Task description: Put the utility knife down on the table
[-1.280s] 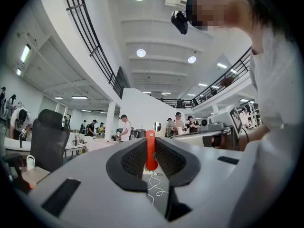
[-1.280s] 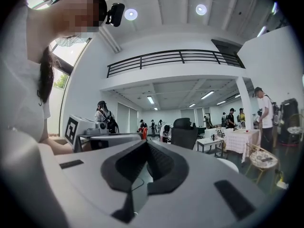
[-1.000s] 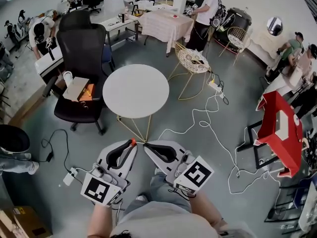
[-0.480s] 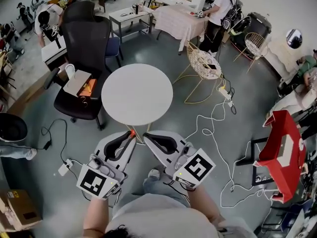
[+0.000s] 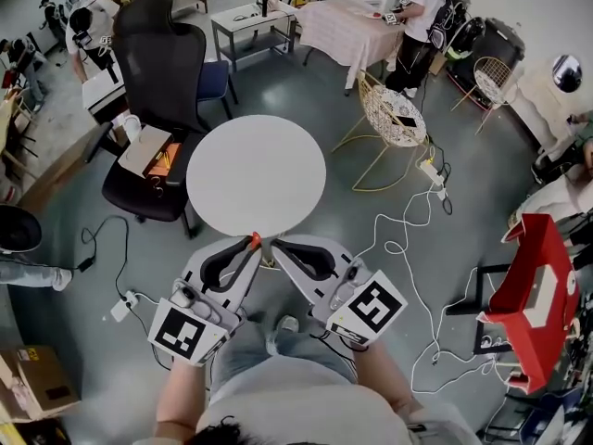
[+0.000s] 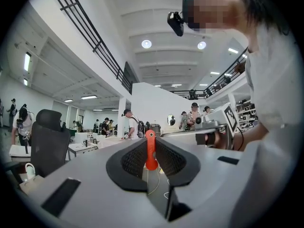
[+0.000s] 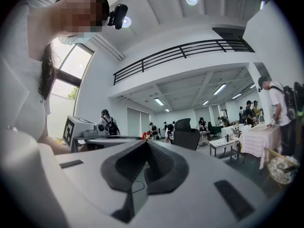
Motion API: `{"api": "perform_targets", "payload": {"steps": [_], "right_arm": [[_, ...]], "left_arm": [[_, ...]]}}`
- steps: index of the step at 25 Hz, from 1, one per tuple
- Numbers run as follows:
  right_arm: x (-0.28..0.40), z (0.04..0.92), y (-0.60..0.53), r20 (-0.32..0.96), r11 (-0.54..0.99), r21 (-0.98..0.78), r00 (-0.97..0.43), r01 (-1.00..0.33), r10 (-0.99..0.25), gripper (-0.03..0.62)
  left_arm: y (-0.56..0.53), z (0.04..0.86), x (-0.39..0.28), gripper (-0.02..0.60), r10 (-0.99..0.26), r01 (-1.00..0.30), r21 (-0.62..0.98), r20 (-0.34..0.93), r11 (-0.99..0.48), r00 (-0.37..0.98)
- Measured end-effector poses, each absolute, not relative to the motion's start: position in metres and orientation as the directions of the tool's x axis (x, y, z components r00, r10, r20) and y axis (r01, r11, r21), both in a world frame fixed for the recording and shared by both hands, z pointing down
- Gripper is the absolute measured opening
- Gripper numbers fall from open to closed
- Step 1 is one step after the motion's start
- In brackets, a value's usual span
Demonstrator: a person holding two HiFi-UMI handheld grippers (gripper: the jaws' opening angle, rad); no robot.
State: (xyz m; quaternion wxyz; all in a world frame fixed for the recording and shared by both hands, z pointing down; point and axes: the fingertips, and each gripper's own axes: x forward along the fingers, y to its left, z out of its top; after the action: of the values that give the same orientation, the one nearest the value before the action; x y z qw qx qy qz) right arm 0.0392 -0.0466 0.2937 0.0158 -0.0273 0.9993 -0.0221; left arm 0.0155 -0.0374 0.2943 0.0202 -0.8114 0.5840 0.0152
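Orange plastic stood out between the jaws of the left gripper (image 5: 248, 248): the utility knife (image 6: 150, 151) was clamped there, upright between the two black pads, its tip poking out past them. In the head view the knife's orange end (image 5: 255, 240) showed right at the near edge of the white round table (image 5: 256, 170), held in the air and not lying on the tabletop. The right gripper (image 5: 277, 247) sat just beside the left one, tips almost touching it, with its jaws together and nothing between them. Both grippers were held in front of the person, the marker cubes close to the body.

Beyond the far left edge of the table stood a black office chair (image 5: 157, 82) with a flat cardboard box (image 5: 144, 150) on its seat. Off the far right edge stood a gold wire chair (image 5: 394, 117). A white cable (image 5: 408, 248) snaked over the grey floor to the right of the table, and a red frame (image 5: 537, 290) stood near the right border of the head view.
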Motion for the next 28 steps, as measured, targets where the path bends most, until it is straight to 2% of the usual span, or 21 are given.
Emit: {"api": "perform_targets", "payload": {"steps": [9, 20, 28], "right_arm": [[0.012, 0.297, -0.087, -0.021, 0.988, -0.064, -0.99, -0.14, -0.141, 0.008], [-0.056, 0.303, -0.144, -0.003, 0.962, -0.083, -0.965, -0.26, -0.261, 0.008], [-0.098, 0.315, -0.189, 0.0, 0.925, -0.13, -0.933, -0.357, -0.36, 0.008]], "left_arm": [[-0.076, 0.299, -0.013, 0.057, -0.921, -0.922, -0.004, -0.038, -0.387, 0.387], [-0.136, 0.307, -0.084, 0.057, -0.872, -0.872, 0.013, -0.018, -0.49, 0.49], [-0.178, 0.336, -0.13, 0.057, -0.836, -0.838, 0.031, 0.055, -0.544, 0.545]]}}
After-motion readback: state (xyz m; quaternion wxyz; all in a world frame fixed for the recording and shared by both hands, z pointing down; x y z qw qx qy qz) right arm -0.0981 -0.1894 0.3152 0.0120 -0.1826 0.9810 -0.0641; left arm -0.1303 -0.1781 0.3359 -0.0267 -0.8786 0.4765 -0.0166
